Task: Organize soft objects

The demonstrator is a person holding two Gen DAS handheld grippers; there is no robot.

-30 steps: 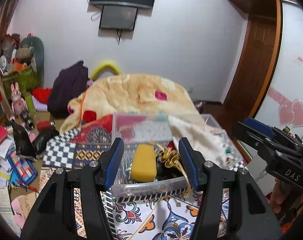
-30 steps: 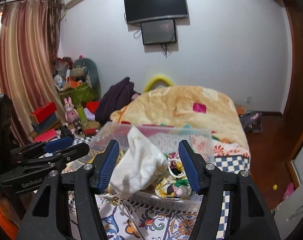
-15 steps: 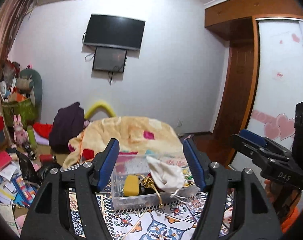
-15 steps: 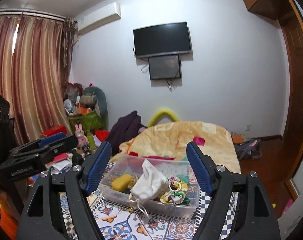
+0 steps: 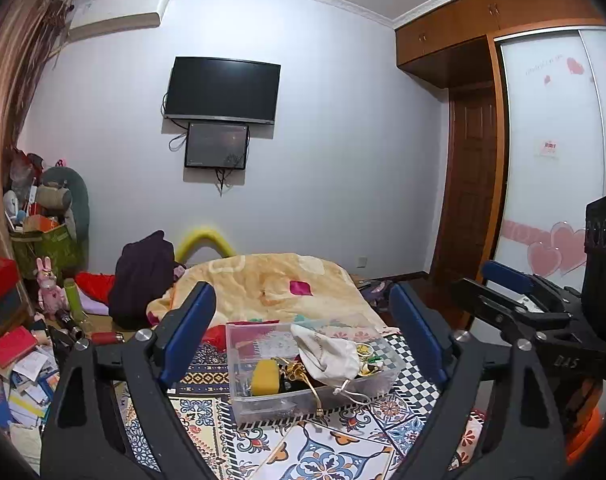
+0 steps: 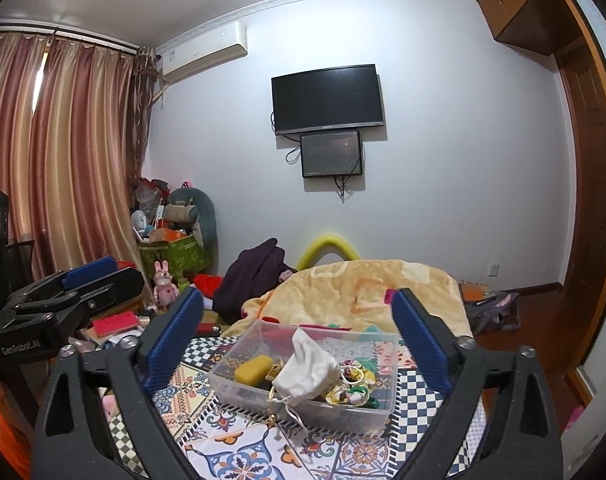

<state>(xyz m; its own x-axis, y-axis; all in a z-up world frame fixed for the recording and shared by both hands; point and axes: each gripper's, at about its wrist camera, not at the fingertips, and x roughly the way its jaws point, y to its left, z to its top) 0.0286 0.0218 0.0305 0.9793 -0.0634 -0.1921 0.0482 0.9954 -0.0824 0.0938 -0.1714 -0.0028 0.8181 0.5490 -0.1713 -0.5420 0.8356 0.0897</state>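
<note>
Above the mat, I've pulled both grippers, left [image 5: 303,332] and right [image 6: 297,338], up and back from the bin [image 6: 303,404]; both spread wide, empty. Pouch [image 6: 307,374] and sponge [image 6: 253,369] sit inside. Looks like the drop's done.

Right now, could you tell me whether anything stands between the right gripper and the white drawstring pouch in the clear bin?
Nothing visible does. The right gripper hangs open above and in front of the clear bin, which has no lid, and the white pouch lies on top of the other contents, beside the yellow sponge.
</note>
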